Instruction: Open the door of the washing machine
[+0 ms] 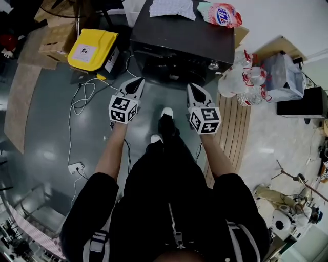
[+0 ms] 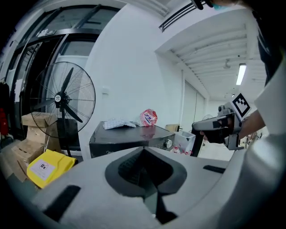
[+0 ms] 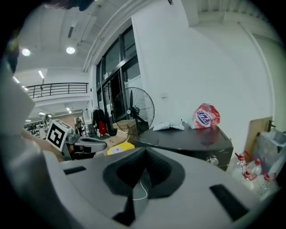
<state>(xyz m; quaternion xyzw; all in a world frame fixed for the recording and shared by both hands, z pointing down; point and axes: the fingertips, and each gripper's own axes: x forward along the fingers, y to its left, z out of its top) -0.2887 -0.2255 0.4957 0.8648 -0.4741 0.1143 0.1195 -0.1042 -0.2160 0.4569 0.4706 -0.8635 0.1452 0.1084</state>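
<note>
The dark washing machine [image 1: 182, 43] stands ahead of me, top face up, with a knob [image 1: 213, 65] on its front panel; I cannot make out its door from here. My left gripper [image 1: 135, 84] and right gripper [image 1: 195, 91] are held side by side a little short of the machine's front, jaws together, nothing between them. In the left gripper view the machine [image 2: 129, 141] lies beyond the shut left gripper [image 2: 145, 154], apart from it. The right gripper view shows the machine [image 3: 192, 141] past the right gripper [image 3: 144, 156], also apart.
A cloth [image 1: 171, 7] and a pink bag [image 1: 220, 14] lie on the machine's top. A yellow box [image 1: 92, 48] and cardboard boxes [image 1: 56, 38] sit to its left, with a standing fan [image 2: 62, 100] behind. Water bottles [image 1: 246, 82] crowd the right. Cables [image 1: 77, 102] cross the floor.
</note>
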